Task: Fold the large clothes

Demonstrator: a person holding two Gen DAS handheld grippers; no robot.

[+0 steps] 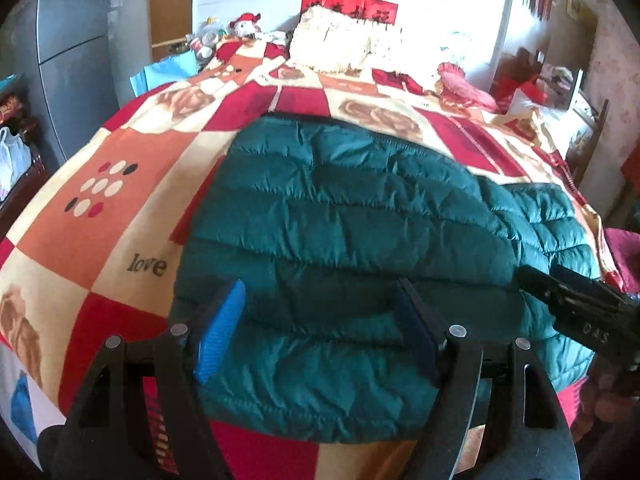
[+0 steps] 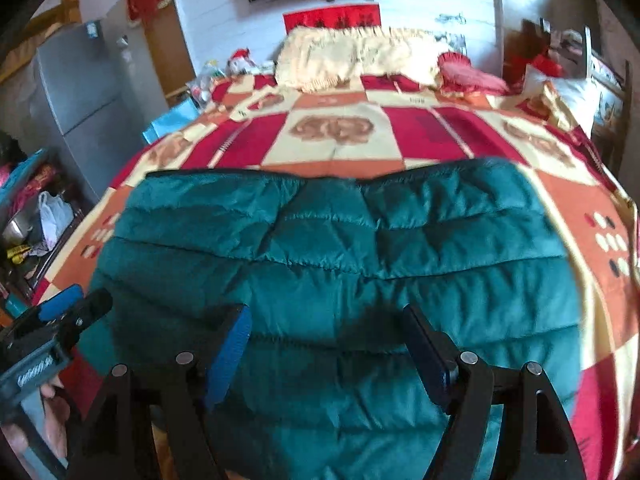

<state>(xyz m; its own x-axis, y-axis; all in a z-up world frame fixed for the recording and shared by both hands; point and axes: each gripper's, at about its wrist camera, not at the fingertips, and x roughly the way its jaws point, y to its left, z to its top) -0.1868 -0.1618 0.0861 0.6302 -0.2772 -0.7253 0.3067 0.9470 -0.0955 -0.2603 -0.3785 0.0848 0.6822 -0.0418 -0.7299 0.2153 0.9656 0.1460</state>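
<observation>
Left wrist view: a dark green quilted puffer jacket (image 1: 352,232) lies spread flat on a bed covered by a red, orange and cream checked blanket (image 1: 120,200), with a cream fringed pillow (image 1: 340,48) near the far wall and a grey refrigerator (image 1: 72,40) to the left. The left gripper (image 1: 320,328), with one blue pad and one dark pad, hangs over the jacket's near edge with its jaws standing apart and nothing between them. The right gripper (image 1: 576,304) enters at the right edge above the jacket; its jaw state cannot be told here. Right wrist view: the same jacket (image 2: 340,260) fills the foreground on the blanket (image 2: 400,128). The right gripper (image 2: 326,344) is poised above it, jaws apart and empty. The left gripper (image 2: 68,312) shows at the left edge, held by a hand (image 2: 52,420).
</observation>
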